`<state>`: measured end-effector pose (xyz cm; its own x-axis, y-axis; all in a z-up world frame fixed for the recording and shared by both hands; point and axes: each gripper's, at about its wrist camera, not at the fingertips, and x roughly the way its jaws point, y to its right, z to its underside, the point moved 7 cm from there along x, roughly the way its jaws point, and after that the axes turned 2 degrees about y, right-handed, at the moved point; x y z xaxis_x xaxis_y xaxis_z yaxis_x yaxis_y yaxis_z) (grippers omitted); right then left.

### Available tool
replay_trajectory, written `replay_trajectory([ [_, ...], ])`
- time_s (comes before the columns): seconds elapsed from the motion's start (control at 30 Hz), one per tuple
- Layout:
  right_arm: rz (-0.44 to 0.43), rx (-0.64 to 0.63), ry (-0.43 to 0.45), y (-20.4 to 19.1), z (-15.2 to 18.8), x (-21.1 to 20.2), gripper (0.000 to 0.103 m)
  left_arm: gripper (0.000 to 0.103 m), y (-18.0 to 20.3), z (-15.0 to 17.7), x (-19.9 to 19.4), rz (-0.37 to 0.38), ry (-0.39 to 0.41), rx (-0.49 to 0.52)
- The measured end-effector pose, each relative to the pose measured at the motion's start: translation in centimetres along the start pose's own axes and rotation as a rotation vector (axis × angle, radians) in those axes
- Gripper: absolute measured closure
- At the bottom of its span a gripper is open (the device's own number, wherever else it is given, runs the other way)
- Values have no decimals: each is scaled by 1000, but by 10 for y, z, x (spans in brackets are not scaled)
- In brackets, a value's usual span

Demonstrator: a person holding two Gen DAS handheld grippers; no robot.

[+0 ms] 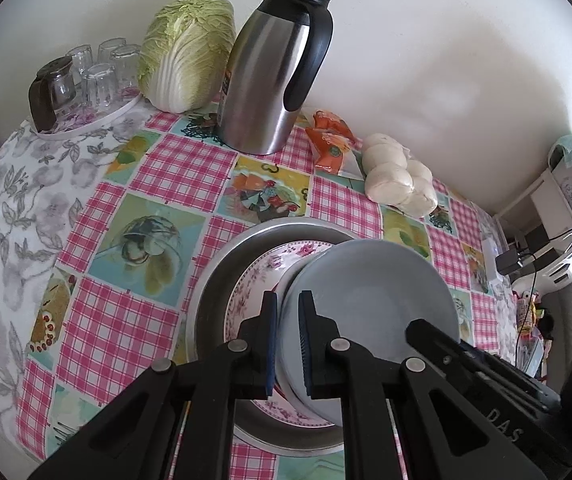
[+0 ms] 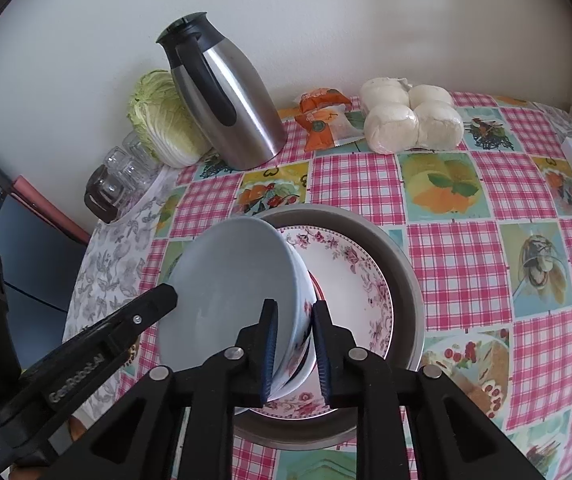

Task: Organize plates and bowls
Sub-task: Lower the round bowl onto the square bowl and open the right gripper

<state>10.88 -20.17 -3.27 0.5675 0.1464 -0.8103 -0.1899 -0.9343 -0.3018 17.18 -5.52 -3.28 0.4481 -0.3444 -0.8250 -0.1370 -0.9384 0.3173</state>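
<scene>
Left wrist view: we see the left gripper (image 1: 288, 344) angled steeply down, its blue pads pinching the rim of the pale blue bowl (image 1: 370, 320).
Right wrist view: we see the right gripper (image 2: 294, 350) pitched down likewise, the bowl's (image 2: 237, 280) wall between its pads; the right pad stands a little off it, so we cannot tell whether it grips.
Bowl's place: tilted on edge over the floral plate (image 2: 350, 280), which lies in the metal basin (image 2: 402, 268) at 6 o'clock on the table (image 2: 466, 264).
Bowls: one pale blue, with floral print outside.
Plates: one floral.
Basins: one.
Steel jug (image 1: 269, 76): one, at 12 o'clock from the basin.
Cabbage (image 1: 185, 52): one, at 11 o'clock.
Glasses (image 1: 101, 76): several upturned on a tray, at 10 o'clock; we cannot count them surely.
Orange packets (image 1: 330, 140): a small heap at 1 o'clock.
Bagged buns (image 2: 410, 114): we count four in the right view.
</scene>
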Motion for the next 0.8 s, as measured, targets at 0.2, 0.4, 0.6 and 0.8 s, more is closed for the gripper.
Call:
replay_trajectory([
  [0.2,-23,19,57,6,-9,-16,82,93,-4,0,0,-15,0,-5],
  [0.4,-59,50,78,15,-14,-23,82,93,-2,-1,-3,-22,11,-3],
  [0.6,-75,58,76,17,-12,-20,82,92,-3,-1,-5,-24,14,-10],
  [0.8,-85,75,55,21,-9,-14,82,91,-3,-4,-13,-40,28,-7],
])
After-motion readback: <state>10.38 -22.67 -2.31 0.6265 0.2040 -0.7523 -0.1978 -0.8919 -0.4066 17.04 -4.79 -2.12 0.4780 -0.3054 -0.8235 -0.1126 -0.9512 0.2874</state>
